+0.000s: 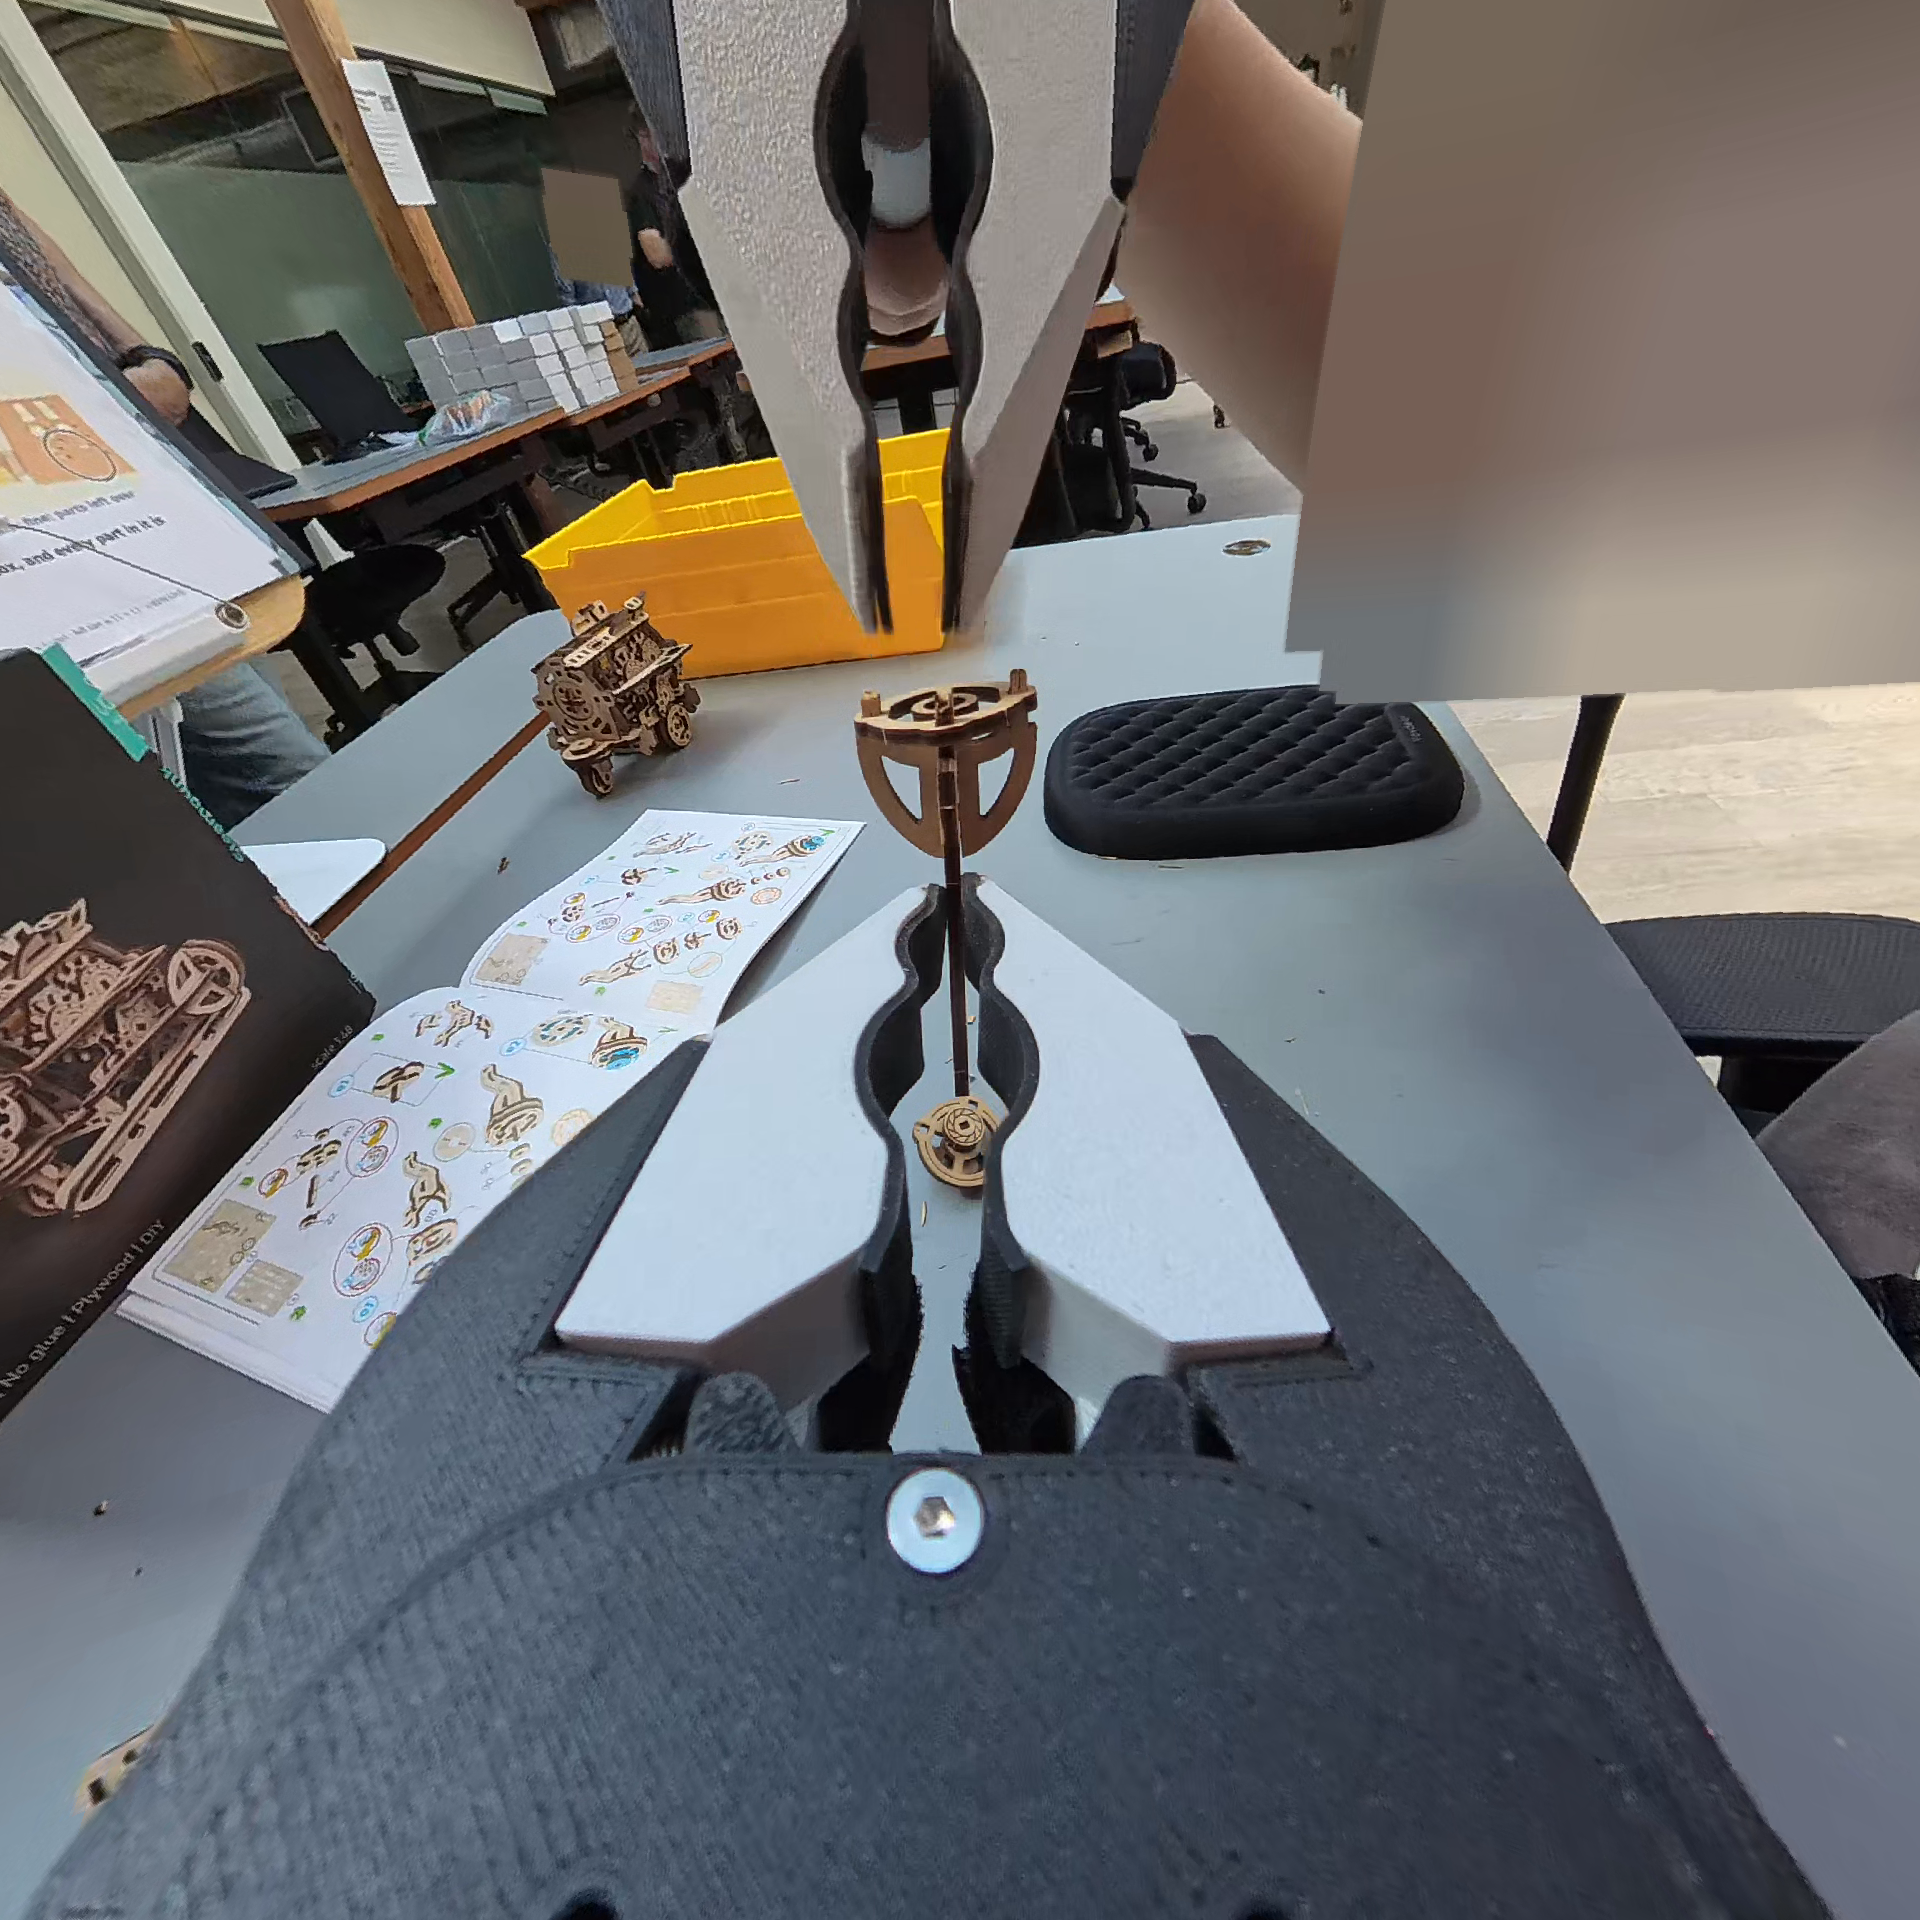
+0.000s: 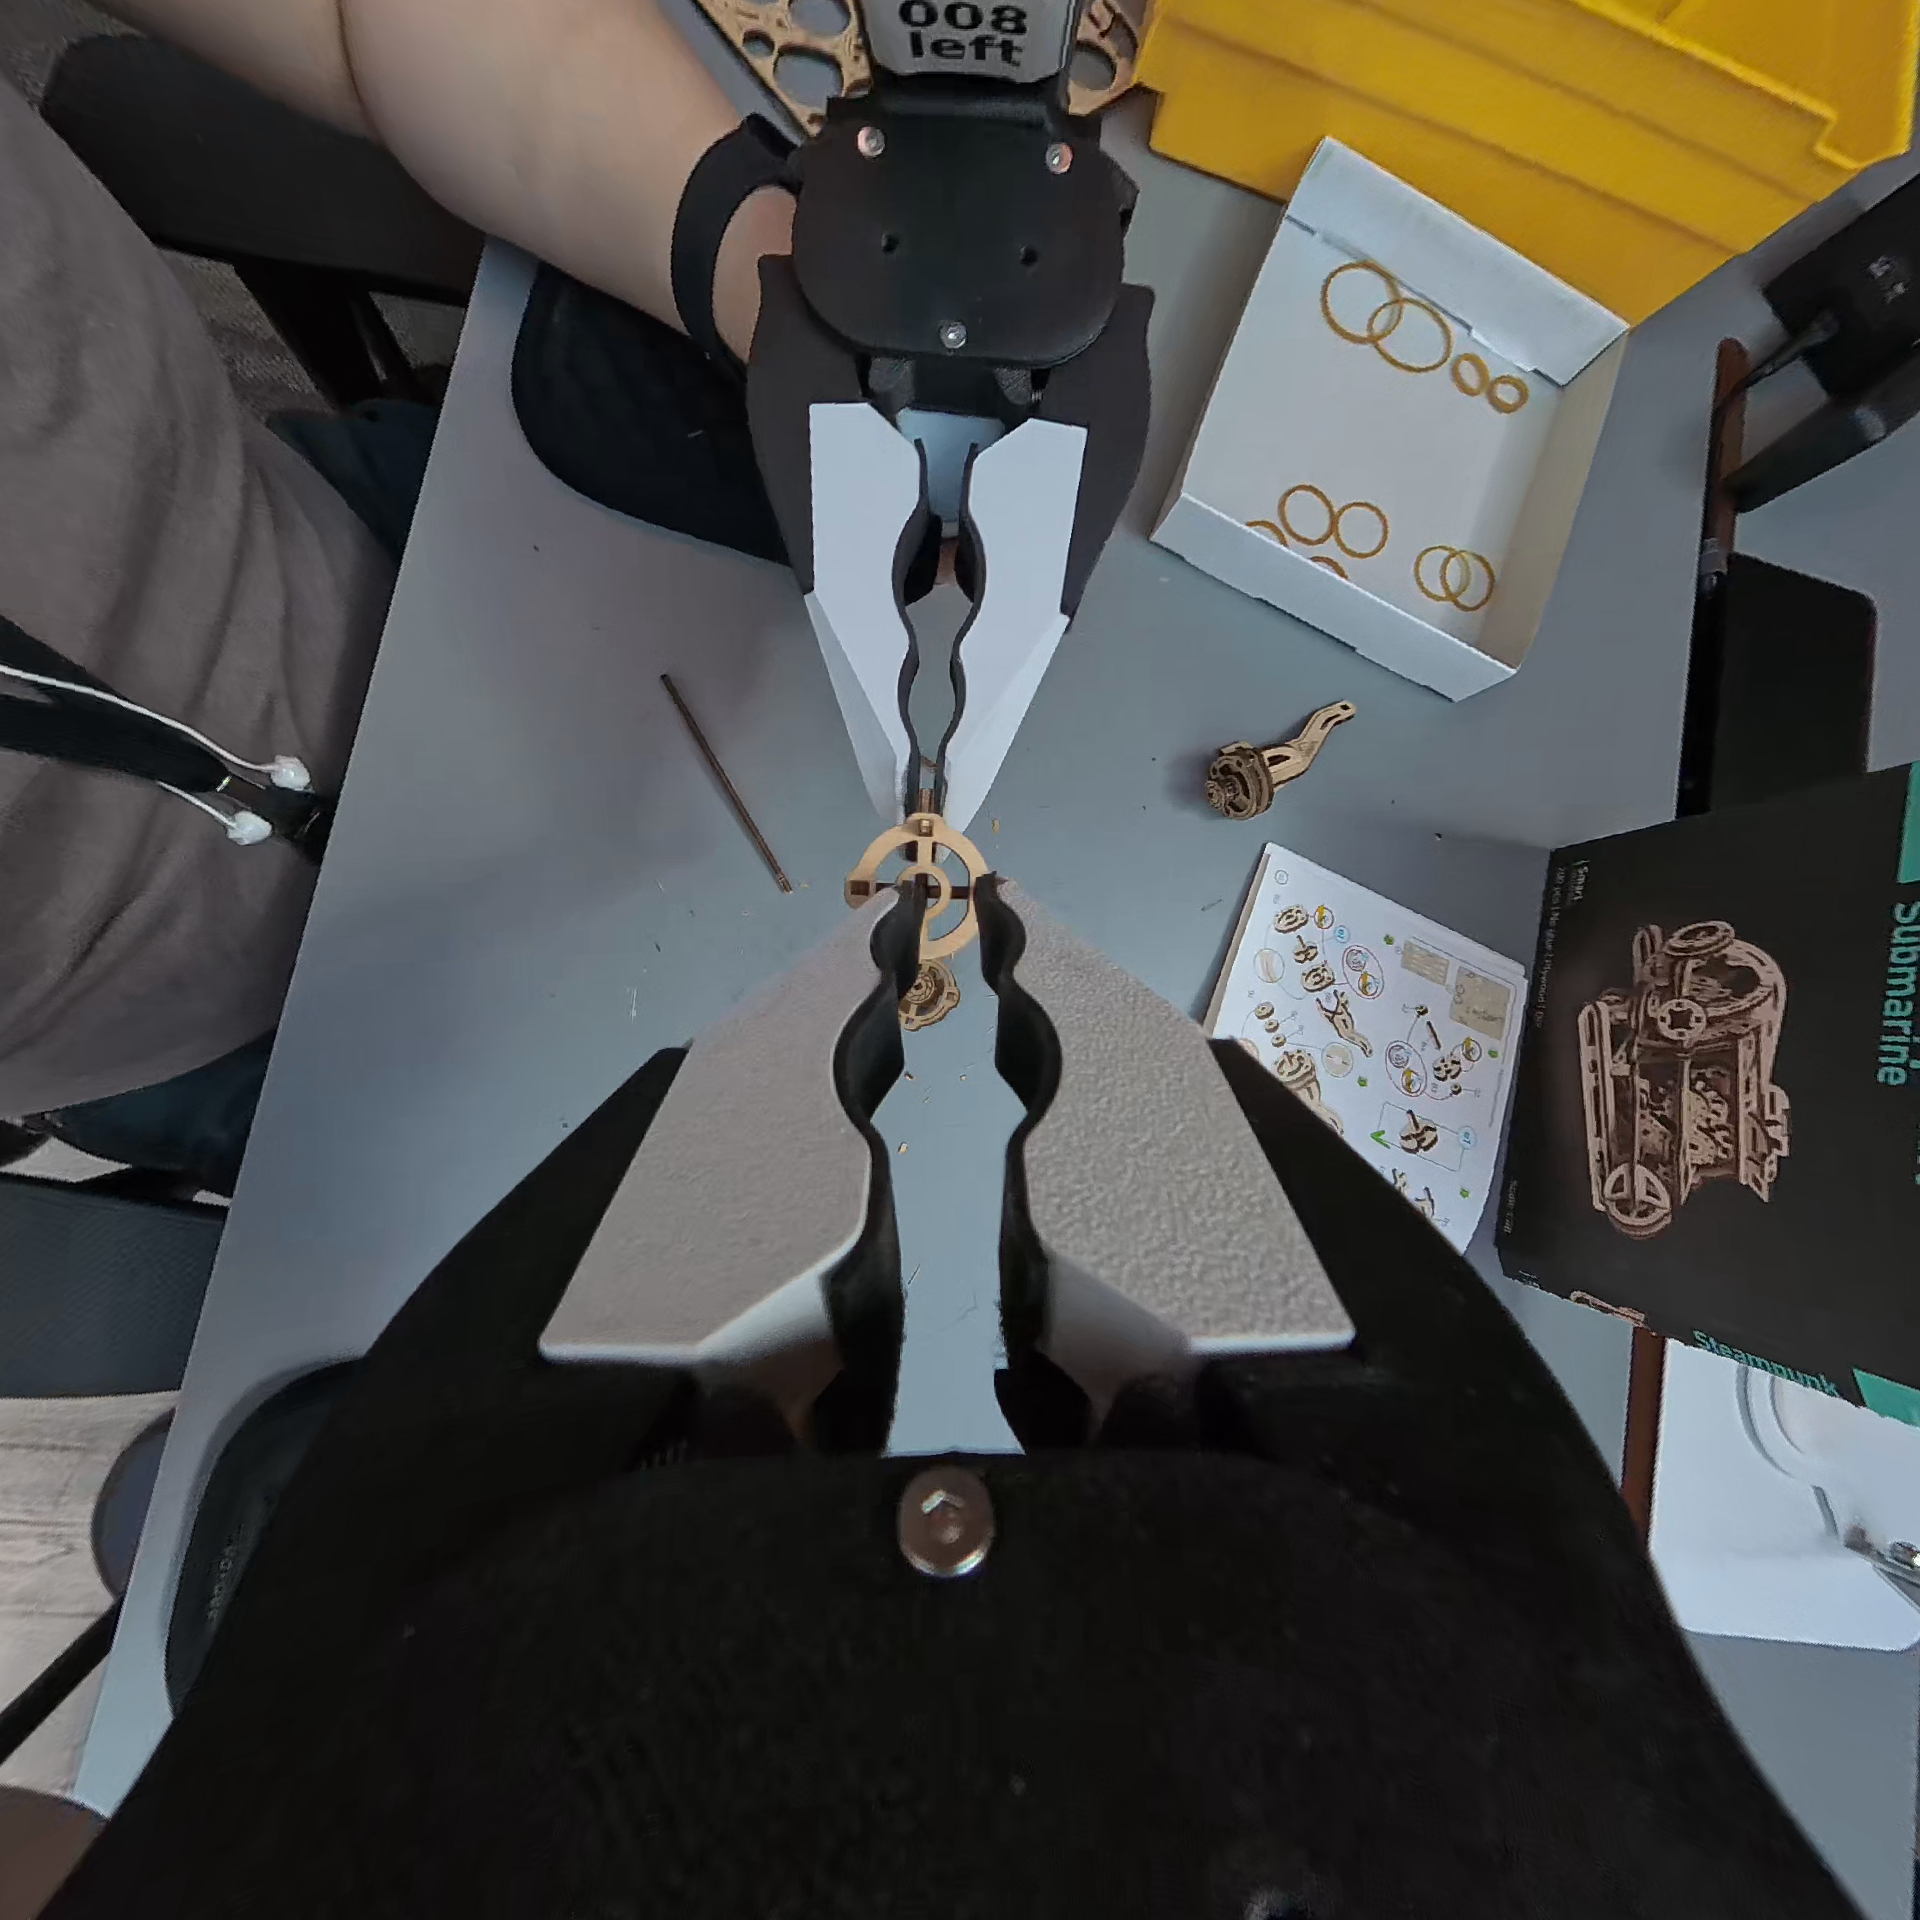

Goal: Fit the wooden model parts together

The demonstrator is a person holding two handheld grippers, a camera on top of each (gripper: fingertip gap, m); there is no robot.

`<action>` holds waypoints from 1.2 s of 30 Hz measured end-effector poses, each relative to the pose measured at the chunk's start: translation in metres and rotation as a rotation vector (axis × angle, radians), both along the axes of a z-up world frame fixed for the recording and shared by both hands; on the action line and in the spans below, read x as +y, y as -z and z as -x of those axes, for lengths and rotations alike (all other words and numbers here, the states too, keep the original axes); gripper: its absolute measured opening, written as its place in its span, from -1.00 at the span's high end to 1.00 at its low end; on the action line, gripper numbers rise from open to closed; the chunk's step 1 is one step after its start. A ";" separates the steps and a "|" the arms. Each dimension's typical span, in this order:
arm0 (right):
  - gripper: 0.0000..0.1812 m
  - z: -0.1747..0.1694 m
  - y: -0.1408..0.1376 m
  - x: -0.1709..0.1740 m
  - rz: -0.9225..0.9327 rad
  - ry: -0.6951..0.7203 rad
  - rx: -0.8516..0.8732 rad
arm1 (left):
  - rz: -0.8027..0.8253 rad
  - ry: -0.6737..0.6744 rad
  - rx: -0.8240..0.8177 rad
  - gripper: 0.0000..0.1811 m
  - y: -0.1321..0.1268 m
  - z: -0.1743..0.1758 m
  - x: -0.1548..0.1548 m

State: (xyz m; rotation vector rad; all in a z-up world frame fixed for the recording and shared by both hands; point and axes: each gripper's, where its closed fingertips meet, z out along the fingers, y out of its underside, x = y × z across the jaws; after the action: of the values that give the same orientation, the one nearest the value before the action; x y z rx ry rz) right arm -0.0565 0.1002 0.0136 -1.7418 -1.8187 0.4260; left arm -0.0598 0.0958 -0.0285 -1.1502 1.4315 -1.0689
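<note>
My left hand-held gripper (image 1: 951, 894) is pinching the thin axle (image 1: 954, 977) of the wooden rotor (image 1: 945, 764); my right hand-held gripper (image 2: 940, 904), slightly parted, is closing around its top. Skewed pressure could snap the axle.

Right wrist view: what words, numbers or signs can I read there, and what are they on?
I do not copy writing; here is what bears it.
White label on the left hand-held gripper: bold, legible.
Black box: teal lettering, legible.
Instruction booklet: print too small to read.
</note>
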 end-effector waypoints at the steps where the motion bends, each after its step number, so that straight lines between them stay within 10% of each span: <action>1: 0.86 -0.002 -0.004 0.001 -0.007 0.010 0.041 | 0.022 0.014 -0.001 1.00 -0.001 0.000 -0.001; 16: 0.34 0.013 0.019 0.003 -0.512 0.178 0.489 | 0.907 0.317 -0.004 1.00 -0.004 -0.002 -0.012; 36: 0.55 0.014 0.031 -0.006 -0.350 0.174 0.629 | 1.111 0.467 0.033 1.00 -0.003 0.000 -0.023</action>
State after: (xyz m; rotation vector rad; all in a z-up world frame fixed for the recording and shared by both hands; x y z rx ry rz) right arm -0.0710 0.0946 -0.0173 -1.3142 -1.1987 0.4821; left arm -0.0599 0.0728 -0.0255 -1.5902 1.1177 -2.3444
